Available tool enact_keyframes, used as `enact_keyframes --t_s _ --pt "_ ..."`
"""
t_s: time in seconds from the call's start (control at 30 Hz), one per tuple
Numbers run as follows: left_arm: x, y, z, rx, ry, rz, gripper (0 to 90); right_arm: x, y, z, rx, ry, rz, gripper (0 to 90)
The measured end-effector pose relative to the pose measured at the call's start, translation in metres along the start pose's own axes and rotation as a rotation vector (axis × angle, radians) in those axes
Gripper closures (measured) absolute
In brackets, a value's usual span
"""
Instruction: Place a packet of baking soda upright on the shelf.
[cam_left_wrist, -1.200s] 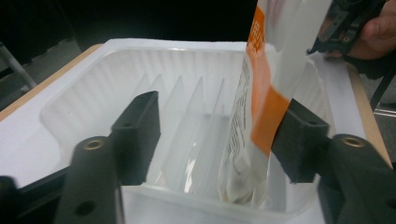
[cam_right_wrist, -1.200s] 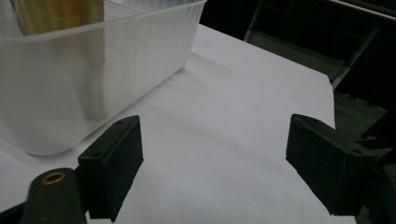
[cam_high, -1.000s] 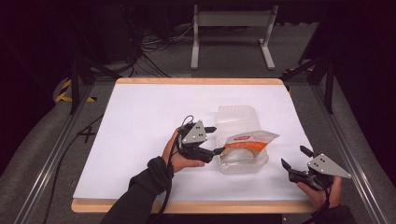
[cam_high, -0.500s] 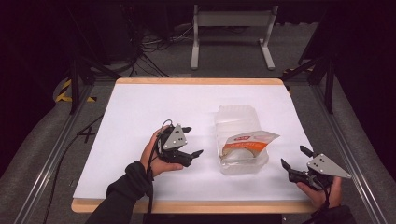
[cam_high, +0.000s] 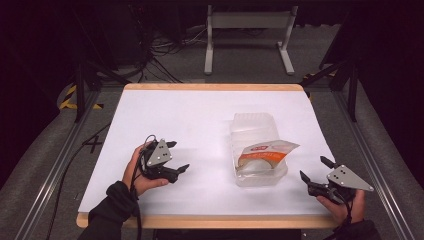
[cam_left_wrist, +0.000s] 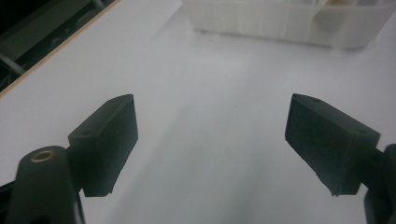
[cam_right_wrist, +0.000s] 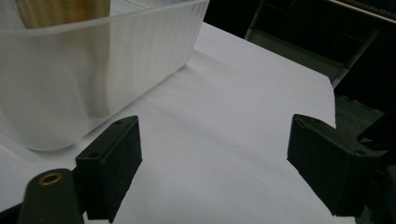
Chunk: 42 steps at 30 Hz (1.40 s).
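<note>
We are seeing a clear plastic box (cam_high: 258, 150) sitting right of centre on the white table (cam_high: 200, 125), a packet (cam_high: 264, 152) lying inside it, our left gripper (cam_high: 176, 156) hovering lower left with jaws wide, our right gripper (cam_high: 314, 172) waiting lower right, jaws also spread, both holding nothing.

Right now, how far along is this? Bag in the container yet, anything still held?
Looks done: the bag sits in the clear container, its top sticking out above the rim. In hand: nothing; left gripper and right gripper are both open, apart from the container on either side. Left: the lid lies flipped open behind, so closing probably remains.
</note>
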<state>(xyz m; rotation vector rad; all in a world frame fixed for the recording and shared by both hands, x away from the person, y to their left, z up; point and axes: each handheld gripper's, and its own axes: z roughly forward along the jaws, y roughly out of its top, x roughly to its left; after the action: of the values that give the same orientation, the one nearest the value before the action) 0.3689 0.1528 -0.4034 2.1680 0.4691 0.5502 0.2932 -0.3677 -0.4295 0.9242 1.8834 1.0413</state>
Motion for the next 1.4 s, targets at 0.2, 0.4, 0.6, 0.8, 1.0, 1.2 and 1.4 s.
enact_keyframes --t_s 0.2,0.4,0.6,0.8,1.0,1.2,1.4 --pt "0.010 -0.021 -0.017 0.016 0.069 -0.040 11.8 0.000 -0.001 0.001 0.008 -0.001 -0.005 16.8" --pt "0.017 -0.042 -0.035 0.019 0.123 -0.091 10.2 0.001 -0.001 0.001 0.010 -0.003 -0.011 14.8" --pt "0.021 -0.063 -0.059 -0.008 0.168 -0.148 9.8 0.002 -0.001 0.002 0.012 -0.001 -0.015 14.3" --pt "0.024 -0.087 -0.077 -0.010 0.192 -0.203 9.9 0.001 -0.001 0.002 0.009 -0.004 -0.011 13.8" --pt "0.026 -0.108 -0.094 -0.066 0.207 -0.276 10.0 0.001 -0.001 0.002 0.008 -0.007 -0.009 13.5" --pt "0.027 -0.124 -0.103 -0.100 0.216 -0.340 9.8 0.000 0.000 0.004 -0.005 -0.013 -0.009 13.2" --pt "0.025 -0.135 -0.109 -0.134 0.226 -0.404 9.7 -0.001 0.003 0.009 -0.018 -0.013 -0.012 13.0"
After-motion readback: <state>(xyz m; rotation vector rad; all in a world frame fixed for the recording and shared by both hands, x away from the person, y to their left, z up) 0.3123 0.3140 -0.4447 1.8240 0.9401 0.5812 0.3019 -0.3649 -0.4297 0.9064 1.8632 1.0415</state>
